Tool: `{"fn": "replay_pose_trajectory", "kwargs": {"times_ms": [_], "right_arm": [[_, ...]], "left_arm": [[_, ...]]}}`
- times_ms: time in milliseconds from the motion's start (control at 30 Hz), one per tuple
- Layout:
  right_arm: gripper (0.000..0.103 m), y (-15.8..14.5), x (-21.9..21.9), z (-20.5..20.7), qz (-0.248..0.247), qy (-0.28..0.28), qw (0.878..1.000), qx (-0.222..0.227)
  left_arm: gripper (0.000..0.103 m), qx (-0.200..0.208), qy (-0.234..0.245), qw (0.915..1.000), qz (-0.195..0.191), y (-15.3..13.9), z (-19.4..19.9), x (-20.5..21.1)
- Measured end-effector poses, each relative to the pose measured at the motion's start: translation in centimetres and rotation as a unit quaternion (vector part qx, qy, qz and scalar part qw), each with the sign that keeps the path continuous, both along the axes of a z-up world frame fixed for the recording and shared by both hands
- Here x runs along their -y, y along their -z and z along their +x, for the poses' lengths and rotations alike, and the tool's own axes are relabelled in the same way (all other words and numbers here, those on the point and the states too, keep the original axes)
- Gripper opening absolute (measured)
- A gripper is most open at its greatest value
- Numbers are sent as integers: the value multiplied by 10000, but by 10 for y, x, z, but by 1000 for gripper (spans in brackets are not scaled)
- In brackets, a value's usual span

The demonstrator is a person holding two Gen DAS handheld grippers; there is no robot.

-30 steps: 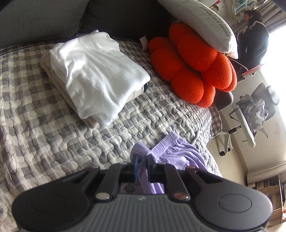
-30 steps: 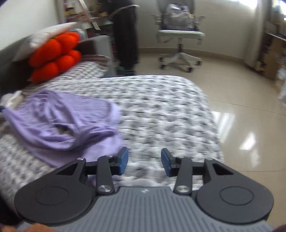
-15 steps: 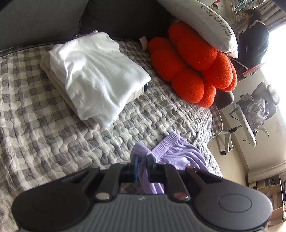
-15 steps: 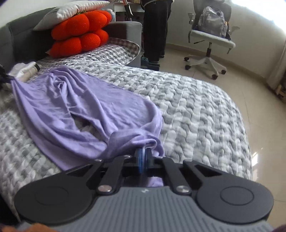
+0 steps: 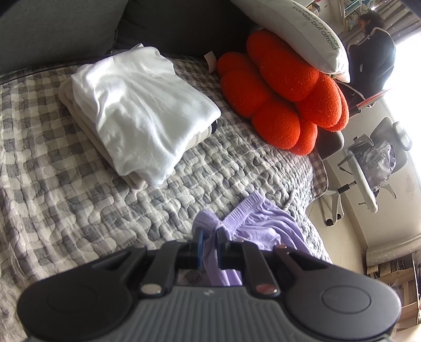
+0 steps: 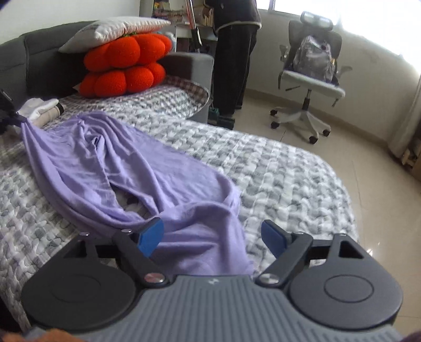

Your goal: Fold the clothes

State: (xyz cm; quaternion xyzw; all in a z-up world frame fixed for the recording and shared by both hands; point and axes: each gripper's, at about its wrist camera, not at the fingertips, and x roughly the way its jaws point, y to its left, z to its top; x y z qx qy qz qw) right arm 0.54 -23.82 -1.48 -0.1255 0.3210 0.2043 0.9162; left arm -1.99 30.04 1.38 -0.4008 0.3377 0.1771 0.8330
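**Left jaws pinch the lilac garment; right jaws are spreading above its other end**

The left gripper (image 5: 209, 243) has its jaws drawn close together on a bunched fold of the lilac garment (image 6: 126, 171), the cloth squeezed between the blue pads and trailing down beneath them. The right gripper (image 6: 211, 236) has its jaws opening, the blue pads standing wide apart; the near end of the garment lies between and under them, and neither pad presses on it.

From the right wrist view the garment stretches across the grey-and-white quilted bedcover (image 6: 276, 179), from the pinched corner at the far left towards the right gripper, creased, with a gap in its middle that shows the quilt. In the left wrist view only the gathered, ribbed edge of it shows, just beyond the fingers.

Farther up the bed sits a folded stack (image 5: 139, 110), a white piece on top of a beige one, well apart from the lilac garment. Beside it, against the dark headboard (image 5: 168, 23), an orange lobed cushion (image 5: 284, 100) bears a white pillow (image 5: 297, 29) with printed lettering.

Past the bed, a person in dark clothes (image 6: 234, 52) stands on the tiled floor, and an office chair (image 6: 310, 76) holds a bag.
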Motion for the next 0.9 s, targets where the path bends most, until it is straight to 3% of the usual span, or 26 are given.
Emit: {"fn": "replay_pose_trajectory", "kwargs": {"times_ms": [33,67,100,133,167,467,600,767,833,900], "right_arm": [[72,6,-6,1,-241,-42,9997,-26],[52,11,-10,2,-413,-73,9991,-51],[41,15,-13,2,-543,-97,9985,-76],[24,15,-14,2,-552,-102,9984,-46],[17,12,-13,2,-486,-94,9988,18],[12,-19,10,19,-417,809,9939,617],[12,-52,17,22,-518,988,9882,1052],[12,-80,13,33,-1059,1103,9747,1628],[13,-74,8,47,-1276,1067,9741,1530],[19,-48,0,66,-1702,881,9754,1091]], "left_arm": [[10,-7,0,10000,5,0,0,0],[10,-13,0,10000,10,0,-1,0],[10,-15,-4,10000,4,1,-1,0],[10,-14,-9,10000,-6,1,-2,-1],[10,-12,-9,10000,-14,1,-2,-1],[10,82,206,9996,-157,0,-2,7],[10,70,419,9987,-298,0,-3,17],[10,136,596,9973,-415,-3,-8,30],[10,153,621,9970,-430,-5,-10,33],[8,169,585,9975,-364,-8,-13,33]]}}
